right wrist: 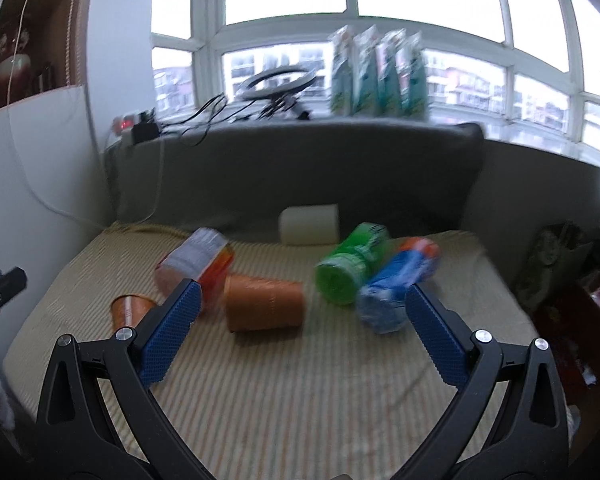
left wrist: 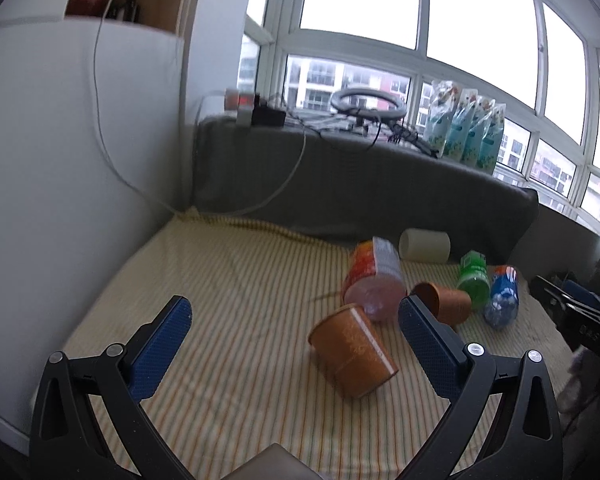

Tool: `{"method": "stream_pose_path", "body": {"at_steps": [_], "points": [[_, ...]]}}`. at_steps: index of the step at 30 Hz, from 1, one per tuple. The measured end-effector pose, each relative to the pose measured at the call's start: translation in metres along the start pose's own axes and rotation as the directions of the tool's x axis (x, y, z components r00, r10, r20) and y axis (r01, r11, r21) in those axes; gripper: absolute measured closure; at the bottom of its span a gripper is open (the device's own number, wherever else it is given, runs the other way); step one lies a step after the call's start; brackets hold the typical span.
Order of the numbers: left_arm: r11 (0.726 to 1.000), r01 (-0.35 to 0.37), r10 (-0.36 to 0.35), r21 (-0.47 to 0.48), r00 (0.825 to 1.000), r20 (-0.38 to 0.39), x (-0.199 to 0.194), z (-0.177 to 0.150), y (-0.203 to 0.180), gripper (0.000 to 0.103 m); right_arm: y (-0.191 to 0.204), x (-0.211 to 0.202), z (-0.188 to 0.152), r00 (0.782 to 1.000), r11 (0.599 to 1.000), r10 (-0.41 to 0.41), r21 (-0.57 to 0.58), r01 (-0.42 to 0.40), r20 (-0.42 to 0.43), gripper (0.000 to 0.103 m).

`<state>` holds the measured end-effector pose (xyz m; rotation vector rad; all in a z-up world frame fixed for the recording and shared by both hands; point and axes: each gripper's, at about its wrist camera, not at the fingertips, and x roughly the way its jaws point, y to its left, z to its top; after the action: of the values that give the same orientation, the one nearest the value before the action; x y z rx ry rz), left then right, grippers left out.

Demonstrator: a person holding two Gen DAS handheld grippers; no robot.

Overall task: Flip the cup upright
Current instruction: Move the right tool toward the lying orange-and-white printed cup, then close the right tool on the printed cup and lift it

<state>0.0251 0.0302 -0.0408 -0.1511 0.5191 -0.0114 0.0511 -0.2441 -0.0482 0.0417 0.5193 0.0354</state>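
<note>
Two orange paper cups lie on their sides on a striped cloth. In the left wrist view the nearer cup (left wrist: 352, 350) lies between my open left gripper's fingers (left wrist: 296, 320), a little ahead of them; the other cup (left wrist: 444, 303) lies behind the right fingertip. In the right wrist view the larger-looking cup (right wrist: 264, 302) lies just ahead of my open, empty right gripper (right wrist: 302, 300). The smaller-looking cup (right wrist: 130, 312) lies to the left, beside the left finger. Neither gripper touches a cup.
An orange-pink bottle (left wrist: 374, 280), a green bottle (left wrist: 474, 278), a blue bottle (left wrist: 502, 296) and a white cup (left wrist: 424, 245) lie on the cloth. A grey padded ledge (left wrist: 360, 184) runs behind. A white wall is on the left. Clutter stands at the right.
</note>
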Motion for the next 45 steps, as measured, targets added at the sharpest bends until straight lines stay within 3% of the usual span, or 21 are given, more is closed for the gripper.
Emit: {"method": "stream_pose_path", "body": {"at_steps": [6,16,25,28,32,43,45], "points": [[1.000,-0.004,0.004,0.006,0.998,-0.066,0.010,-0.014,0.005,0.001,0.022,0.040,0.015,0.984,0.990,0.133,-0.031,-0.138,-0.121,0.000],[1.000,-0.023,0.024,0.015,0.993,-0.117,0.020,-0.030,0.015,0.001,0.054,0.121,0.046,0.915,0.965,0.251,0.005,-0.263,-0.317,0.000],[0.999,-0.040,0.037,-0.015,0.990,-0.134,0.024,-0.035,0.026,0.001,0.062,0.195,0.055,0.818,0.948,0.316,0.141,-0.284,-0.480,0.000],[0.999,-0.047,0.043,-0.028,0.989,-0.139,0.024,-0.036,0.031,0.001,0.067,0.218,0.054,0.760,0.934,0.358,0.214,-0.288,-0.543,0.000],[0.997,-0.058,0.051,-0.045,0.989,-0.138,0.024,-0.036,0.038,0.001,0.076,0.242,0.053,0.708,0.929,0.369,0.264,-0.260,-0.602,0.000],[0.992,-0.090,0.079,-0.083,0.989,-0.128,0.021,-0.035,0.057,0.001,0.100,0.296,0.036,0.602,0.936,0.353,0.274,-0.222,-0.716,0.000],[0.991,-0.095,0.084,-0.089,0.989,-0.126,0.021,-0.034,0.058,0.001,0.103,0.301,0.032,0.586,0.935,0.354,0.279,-0.218,-0.729,0.009]]}}
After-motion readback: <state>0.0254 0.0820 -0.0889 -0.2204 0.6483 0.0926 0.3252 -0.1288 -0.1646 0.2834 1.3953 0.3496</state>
